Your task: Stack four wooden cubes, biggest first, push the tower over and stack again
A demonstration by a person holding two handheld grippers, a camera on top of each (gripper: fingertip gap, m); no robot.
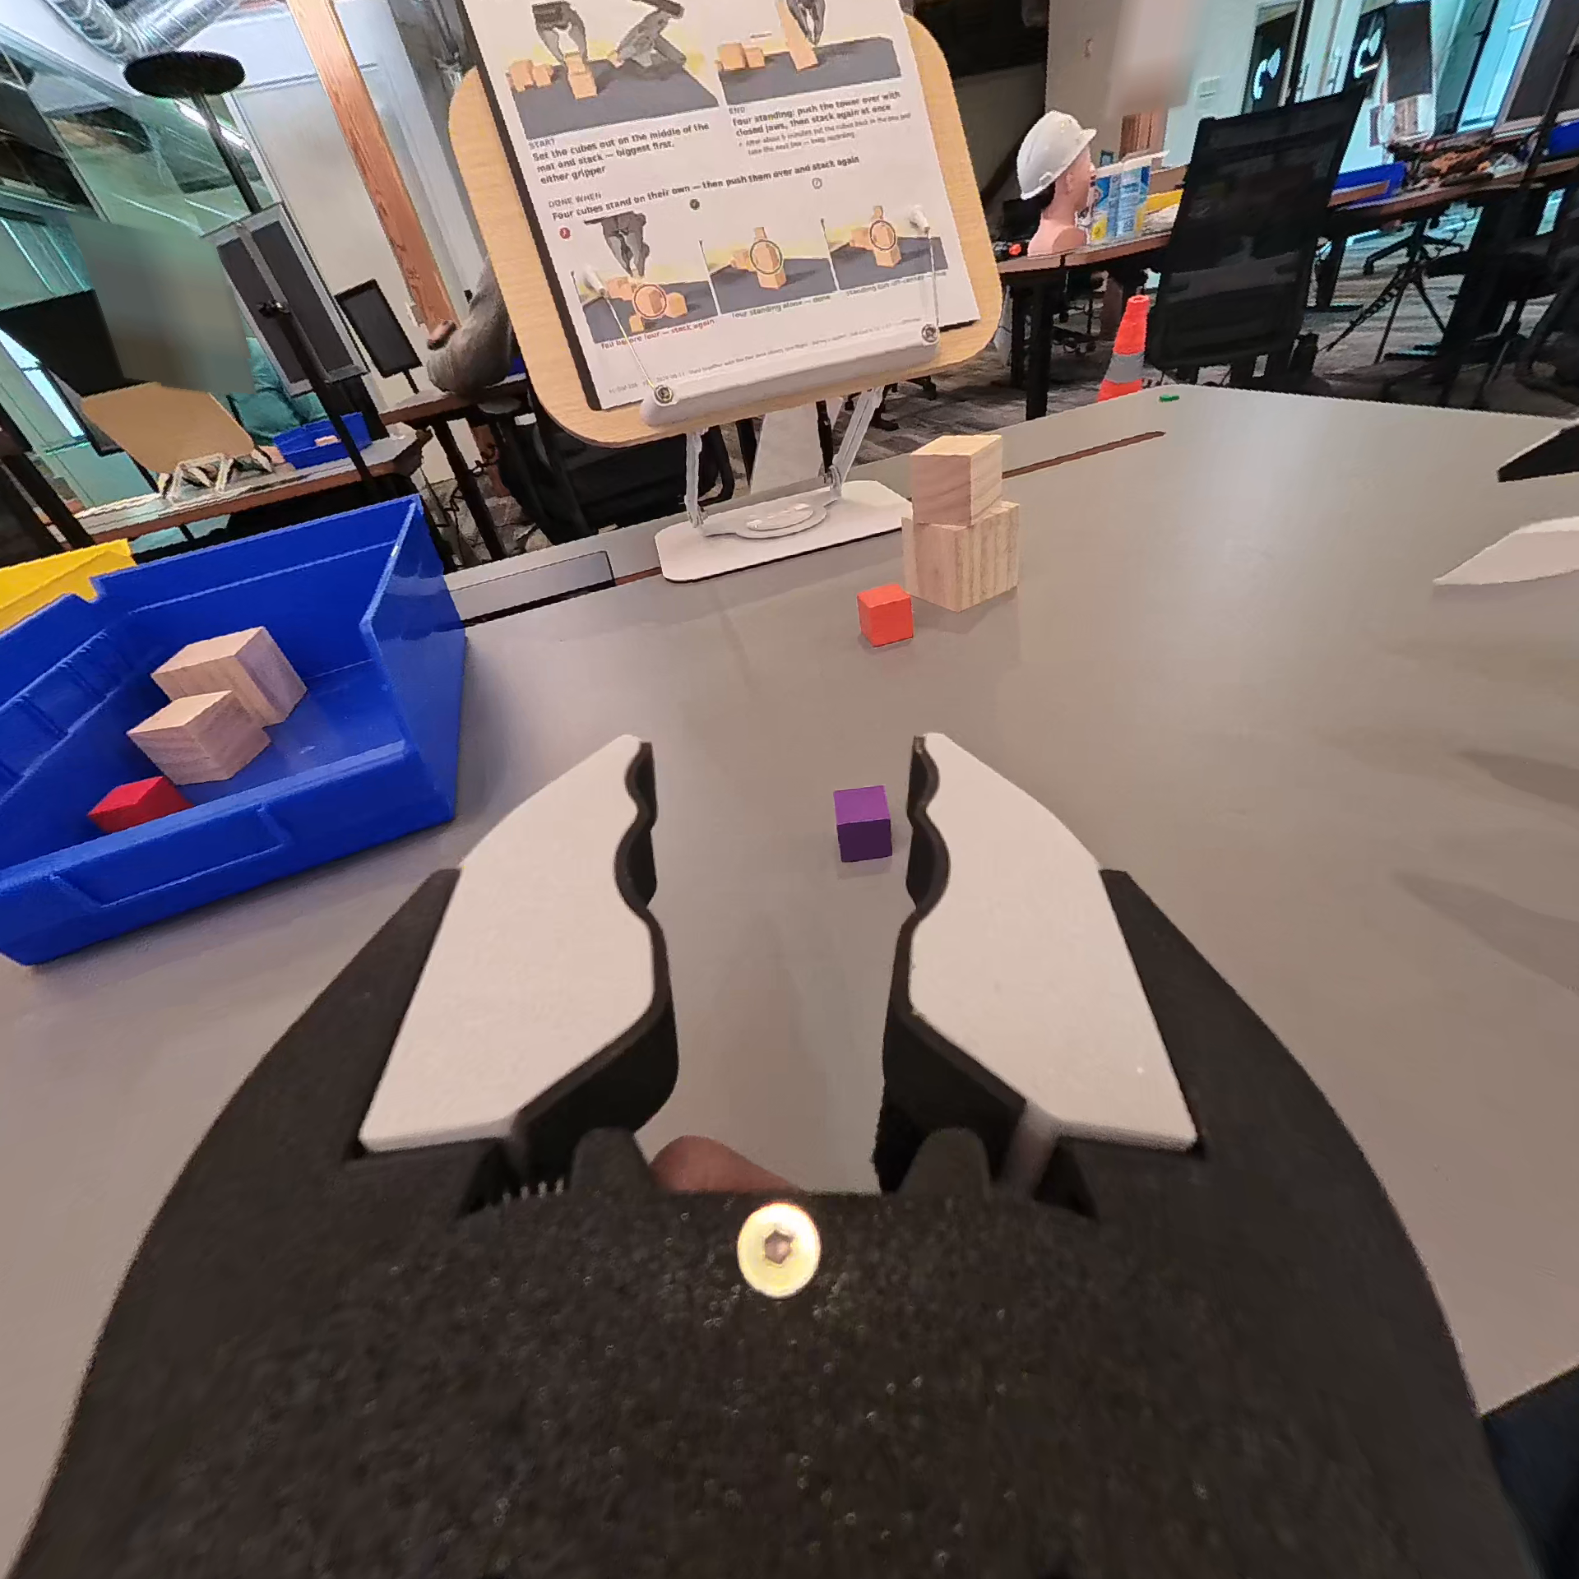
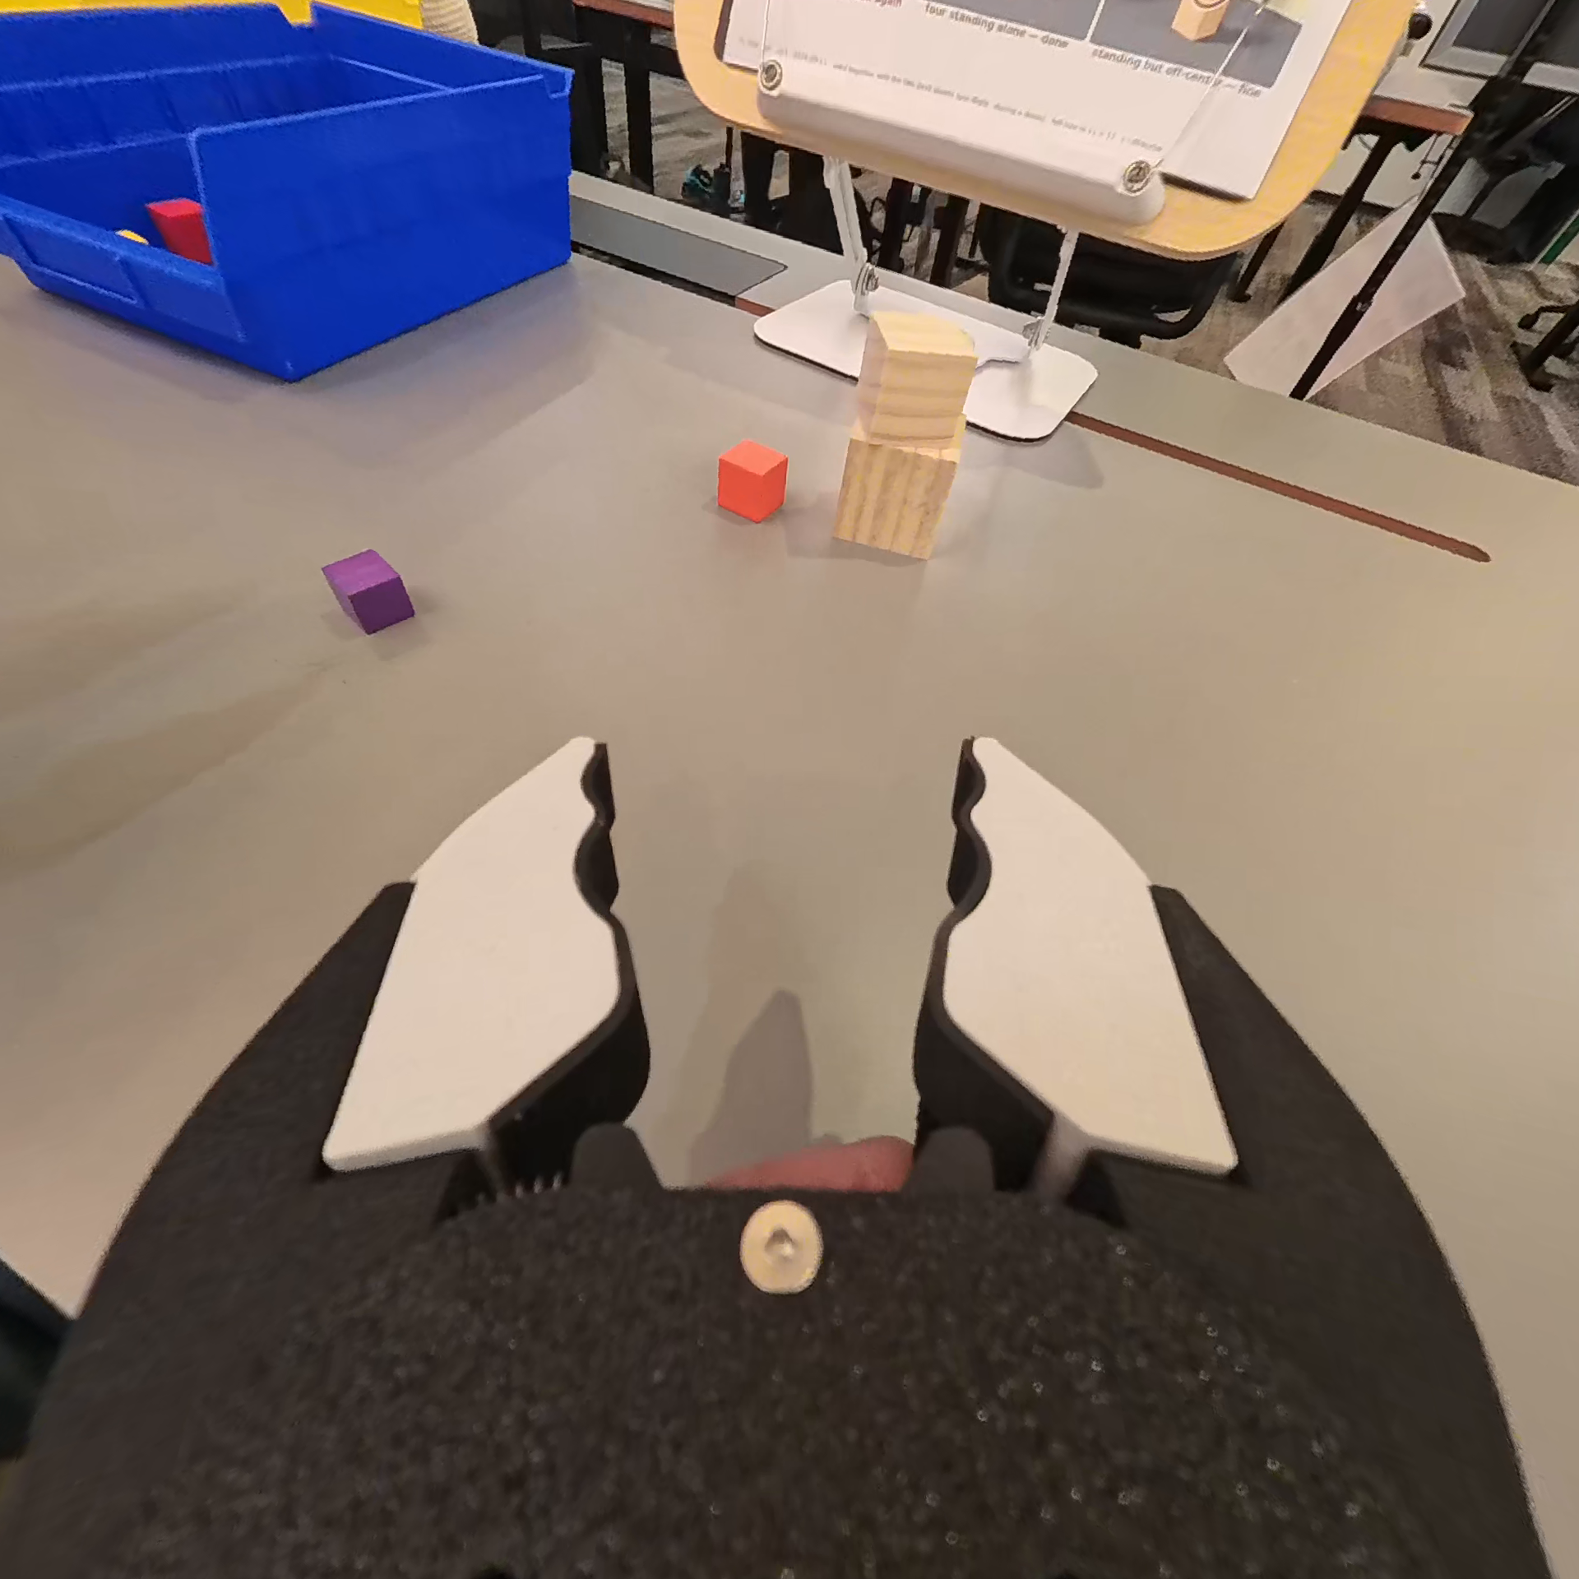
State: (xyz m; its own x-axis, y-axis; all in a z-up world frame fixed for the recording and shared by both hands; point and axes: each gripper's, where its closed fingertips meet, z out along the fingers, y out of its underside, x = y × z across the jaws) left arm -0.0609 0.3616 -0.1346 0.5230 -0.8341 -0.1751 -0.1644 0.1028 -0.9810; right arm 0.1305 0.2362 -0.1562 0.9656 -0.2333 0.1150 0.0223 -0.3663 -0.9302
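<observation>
Tower half built: smaller plain cube (image 2: 916,376) sits on bigger plain cube (image 2: 895,494), top one twisted a bit off square. Orange cube (image 2: 752,480) at 9 o'clock of the base, just beside it, not touching. Purple cube (image 2: 369,591) well apart, farther out toward 8 o'clock. Both still to go on; push-over and restack not started. Left gripper (image 1: 779,799) spread wide, empty, purple cube near its right finger's tip, contact unclear. Right gripper (image 2: 782,812) spread wide, empty, at 6 o'clock of the stack. Blue bin (image 1: 410,683) holds spare cubes.
</observation>
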